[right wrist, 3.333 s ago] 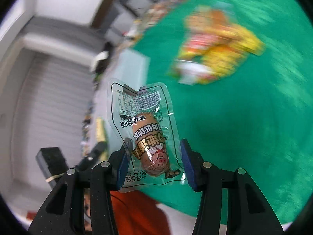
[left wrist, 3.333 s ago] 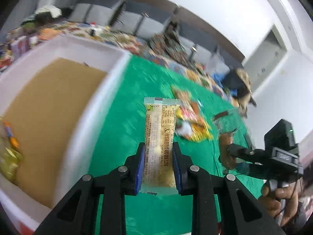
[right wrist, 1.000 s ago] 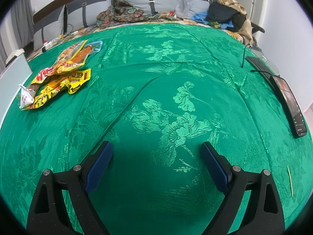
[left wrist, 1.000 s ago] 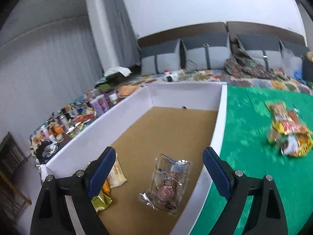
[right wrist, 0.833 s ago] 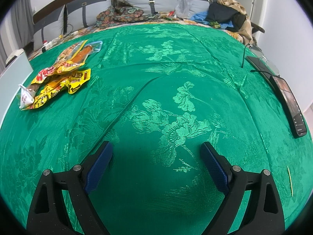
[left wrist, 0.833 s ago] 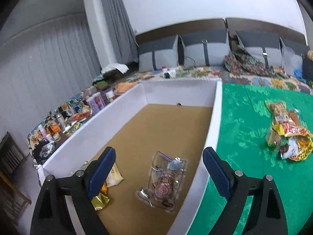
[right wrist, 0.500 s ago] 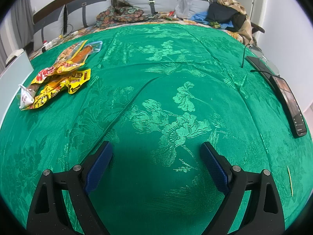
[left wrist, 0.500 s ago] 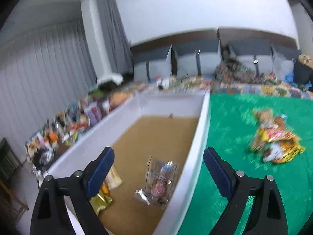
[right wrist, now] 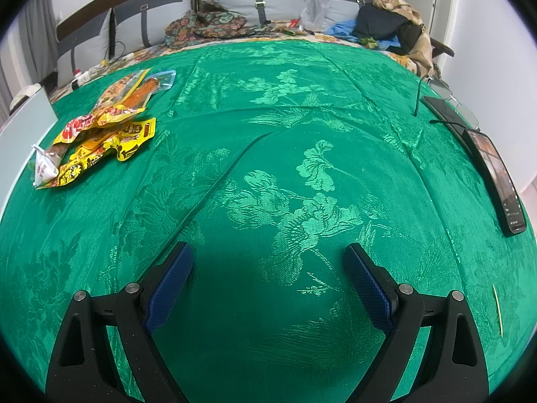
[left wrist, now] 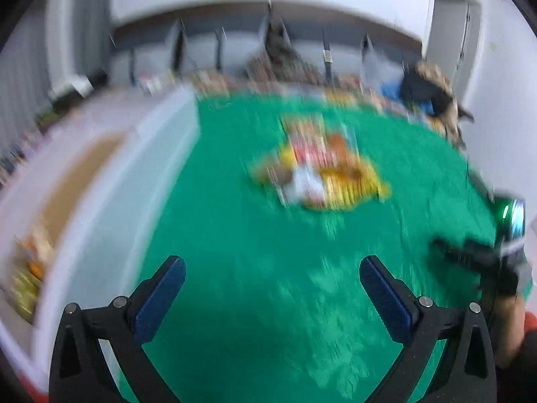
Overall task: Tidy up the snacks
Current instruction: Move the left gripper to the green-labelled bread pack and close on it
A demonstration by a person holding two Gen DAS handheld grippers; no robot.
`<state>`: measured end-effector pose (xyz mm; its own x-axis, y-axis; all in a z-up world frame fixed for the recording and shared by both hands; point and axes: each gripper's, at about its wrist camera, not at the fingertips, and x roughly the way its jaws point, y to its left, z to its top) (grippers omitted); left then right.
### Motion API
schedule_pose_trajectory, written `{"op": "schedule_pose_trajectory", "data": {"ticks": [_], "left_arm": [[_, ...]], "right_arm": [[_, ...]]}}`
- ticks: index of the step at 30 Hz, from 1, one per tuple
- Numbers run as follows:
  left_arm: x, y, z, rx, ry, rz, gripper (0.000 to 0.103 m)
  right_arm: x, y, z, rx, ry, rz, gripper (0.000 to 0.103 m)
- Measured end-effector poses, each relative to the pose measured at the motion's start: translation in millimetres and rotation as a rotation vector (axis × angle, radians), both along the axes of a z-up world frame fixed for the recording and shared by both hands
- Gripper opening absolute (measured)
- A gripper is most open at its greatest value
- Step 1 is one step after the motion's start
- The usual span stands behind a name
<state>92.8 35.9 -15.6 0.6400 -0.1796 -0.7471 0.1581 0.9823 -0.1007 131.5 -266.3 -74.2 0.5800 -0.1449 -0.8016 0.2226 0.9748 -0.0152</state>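
So the left gripper [left wrist: 272, 280] is hanging over the green patterned tablecloth [right wrist: 302, 154] with nothing between its blue pads, and the jaws are opening, already spread really wide. The left wrist view is heavily motion-blurred, so details are mushy, but you can make out the pile of snack packets [left wrist: 319, 171] lying on the cloth ahead of the fingers, well apart from them. Off to the left edge sits the white box [left wrist: 110, 201] with a brown floor, and a couple of packets [left wrist: 30, 268] rest in its near corner, too smeared to name. The right gripper [right wrist: 268, 277] is also spread wide and empty, pointed down at bare cloth. From its camera the same snack pile [right wrist: 100, 127] is sharp: yellow and red wrappers overlapping, plus a clear pouch with something orange inside, all at the far left near the box wall [right wrist: 20, 134]. A dark phone [right wrist: 496, 174] lies along the cloth's right edge, and a thin stick [right wrist: 497, 310] lies near the bottom right.
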Motion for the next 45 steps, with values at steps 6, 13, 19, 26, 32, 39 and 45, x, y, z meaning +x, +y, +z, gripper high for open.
{"op": "schedule_pose_trajectory", "data": {"ticks": [6,13,19,26,32,39,45], "left_arm": [[6.7,-27.8,-61.9,0.072,0.149,-0.048,0.103],[17.0,-33.0,-72.5,0.106,0.15,-0.041,0.103],[14.3,-31.7,-73.6,0.104,0.121,-0.044,0.103],[31.1,-31.9,-72.1,0.107,0.187,-0.072,0.103],[84.1,-10.6,-28.6,-0.033,0.163,-0.048,0.102],[200.0,-27.9,-11.2,0.097,0.215,-0.123,0.095],[230.9,-59.7,-52.5,0.213,0.304,-0.271,0.085]], "right_arm": [[0.2,0.1,0.0,0.0,0.0,0.0,0.094],[0.3,0.2,-0.1,0.0,0.0,0.0,0.094],[0.4,0.3,-0.2,0.0,0.0,0.0,0.094],[0.6,0.4,-0.2,0.001,0.0,0.0,0.094],[0.8,0.5,-0.3,0.001,0.0,0.0,0.094],[1.1,0.7,-0.4,0.001,0.0,0.0,0.094],[1.3,0.8,-0.4,0.001,0.0,0.0,0.094]]}}
